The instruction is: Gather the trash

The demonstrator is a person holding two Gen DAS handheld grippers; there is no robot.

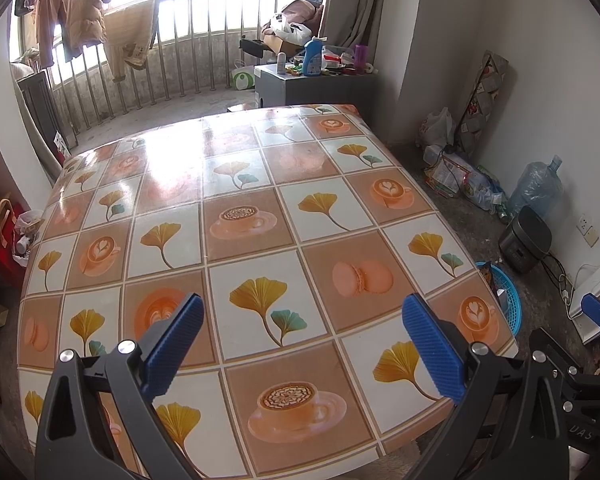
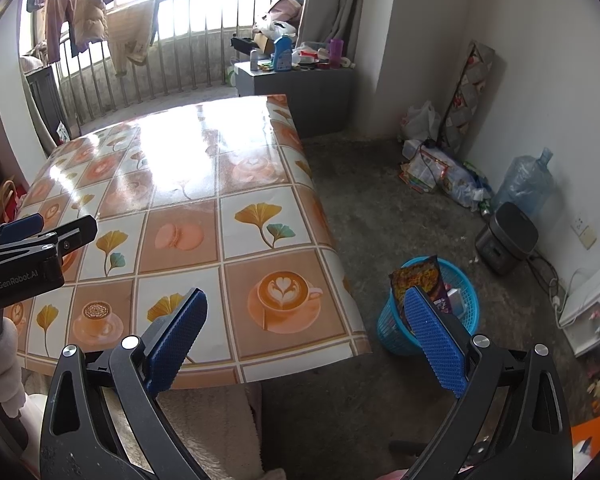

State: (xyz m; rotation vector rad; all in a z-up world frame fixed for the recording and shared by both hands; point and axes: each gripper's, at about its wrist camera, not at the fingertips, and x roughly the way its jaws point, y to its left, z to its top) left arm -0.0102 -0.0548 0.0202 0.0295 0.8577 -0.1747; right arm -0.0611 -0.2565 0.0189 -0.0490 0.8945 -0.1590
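A blue plastic basket [image 2: 466, 312] stands on the floor right of the table and holds a dark snack bag [image 2: 416, 280] and other wrappers; its rim also shows in the left wrist view [image 1: 510, 300]. My right gripper [image 2: 304, 336] is open and empty, over the table's right front corner, left of the basket. My left gripper [image 1: 302, 340] is open and empty above the front of the table [image 1: 260, 208], whose tiled cloth carries no loose items. The left gripper shows from the side in the right wrist view [image 2: 40, 228].
A grey cabinet [image 1: 320, 88] with bottles stands behind the table. Bags and packets [image 2: 440, 168], a water jug [image 2: 524, 184] and a dark cooker [image 2: 504, 236] lie along the right wall. A white appliance with cables [image 2: 592, 304] is at far right. Bags sit at left [image 1: 4, 228].
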